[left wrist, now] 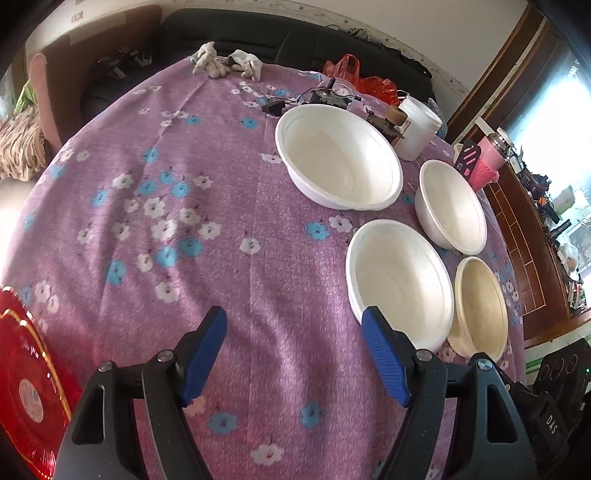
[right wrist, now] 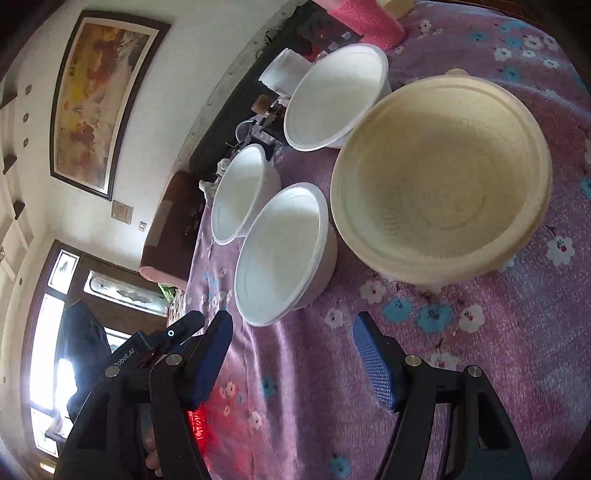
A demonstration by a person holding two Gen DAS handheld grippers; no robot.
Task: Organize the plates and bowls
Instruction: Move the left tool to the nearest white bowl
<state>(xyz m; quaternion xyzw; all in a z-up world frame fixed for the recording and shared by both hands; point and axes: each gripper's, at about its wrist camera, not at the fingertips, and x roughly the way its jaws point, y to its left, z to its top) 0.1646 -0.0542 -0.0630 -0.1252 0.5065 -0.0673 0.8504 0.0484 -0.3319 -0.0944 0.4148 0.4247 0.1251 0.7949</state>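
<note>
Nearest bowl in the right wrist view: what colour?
Beige bowl, unlike the white ones; clearest in right wrist view.

Lived-in room around a table draped in purple floral cloth [left wrist: 184,229].
Beyond the tongs' tips, dark sofa [left wrist: 236,33] against a pale wall; off to the tongs' right, wooden cabinet [left wrist: 524,236] under bright window [left wrist: 554,110]; framed painting [right wrist: 99,99] hung above.

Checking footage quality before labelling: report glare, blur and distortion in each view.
Left wrist view: fisheye bulges the purple floral tablecloth and darkens the corners; the window at right is blown out; the white foam bowls stay sharp. Right wrist view: the scene is rolled sideways, the window glares, and the beige fibre bowl is clear.
</note>
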